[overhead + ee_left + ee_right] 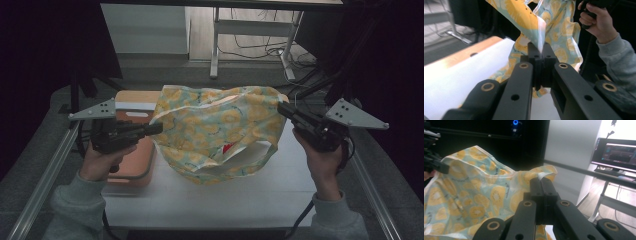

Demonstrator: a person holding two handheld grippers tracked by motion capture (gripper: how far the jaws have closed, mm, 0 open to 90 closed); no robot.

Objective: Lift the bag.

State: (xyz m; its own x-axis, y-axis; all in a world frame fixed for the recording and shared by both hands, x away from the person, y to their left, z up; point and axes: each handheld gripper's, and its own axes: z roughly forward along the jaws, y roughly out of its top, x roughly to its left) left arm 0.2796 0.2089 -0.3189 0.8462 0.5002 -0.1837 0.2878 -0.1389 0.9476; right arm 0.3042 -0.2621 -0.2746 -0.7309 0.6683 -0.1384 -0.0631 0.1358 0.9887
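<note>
Your lemon-print bag hangs above the white table, stretched sideways between your hands, its long axis running gripper to gripper. The left gripper is clamped on its left edge, the right gripper on its upper right corner (both equally near). An orange bin sits just left, below the bag.

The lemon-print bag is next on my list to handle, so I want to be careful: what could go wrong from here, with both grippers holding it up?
The left gripper and right gripper each pinch only a thin edge of the bag, so the slick film could slip out or tear. Its bottom hangs close to the orange tray and might snag there.
</note>
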